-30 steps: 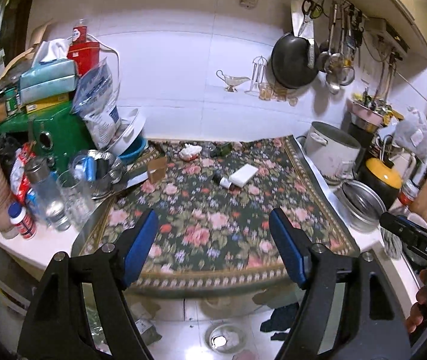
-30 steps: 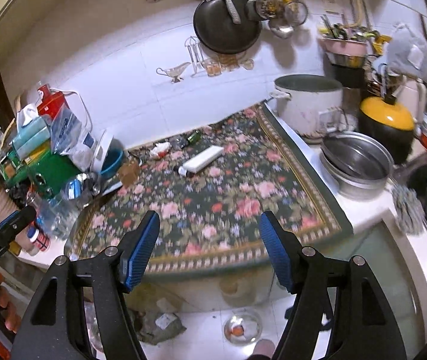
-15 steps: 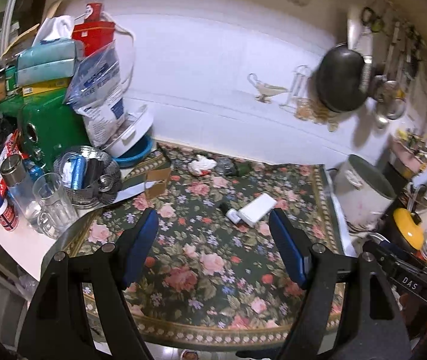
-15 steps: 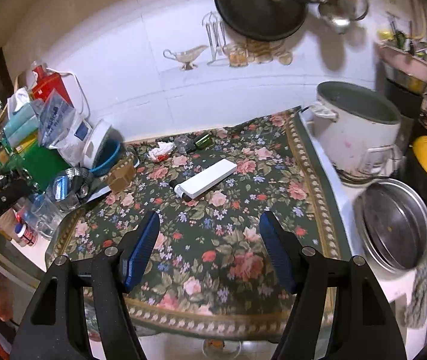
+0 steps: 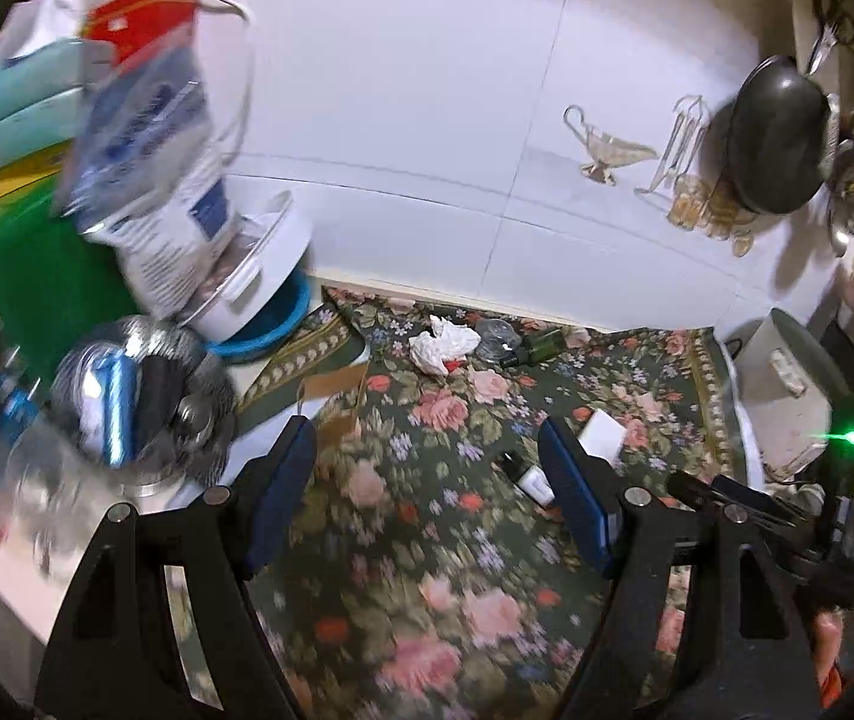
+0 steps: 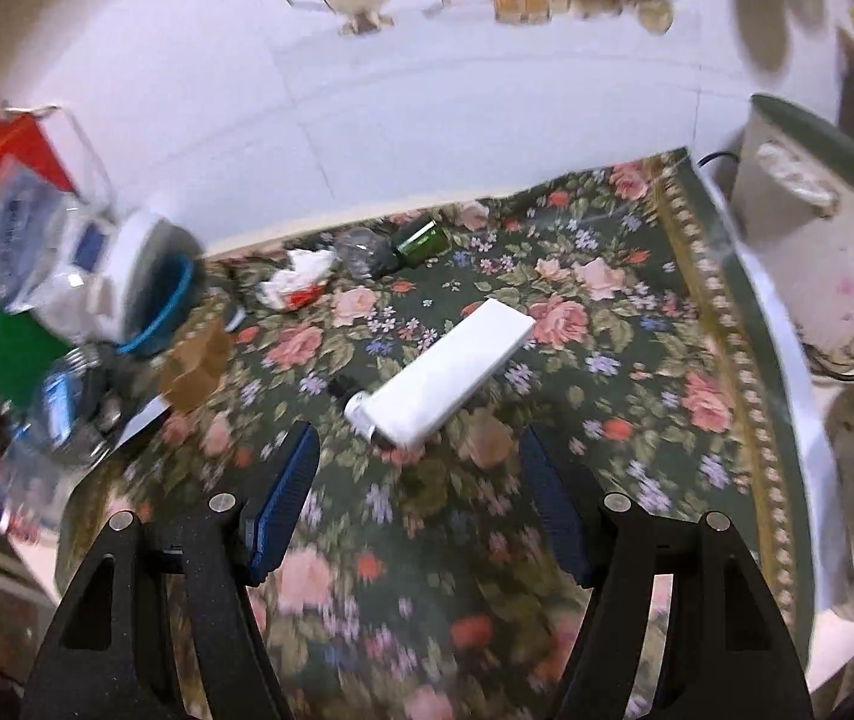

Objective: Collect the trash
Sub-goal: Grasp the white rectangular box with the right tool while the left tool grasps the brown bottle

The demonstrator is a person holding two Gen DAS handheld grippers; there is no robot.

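1. Blue ribbed pads line my left gripper (image 5: 427, 468), jaws wide with nothing between them, above a floral cloth (image 5: 439, 570). A crumpled tissue (image 5: 442, 348) lies near the tiled wall, a green glass bottle (image 5: 538, 348) just beside it. A white box (image 5: 601, 435) peeks from behind my right finger.

2. My right gripper (image 6: 417, 474) also gapes empty. The flat white box (image 6: 457, 369) lies slantwise just ahead, a small capped vial (image 6: 354, 402) touching its near end. Tissue (image 6: 297, 279) and bottle (image 6: 420, 240) sit farther back.

Black left gripper (image 5: 427, 480), blue-padded jaws, silver screws
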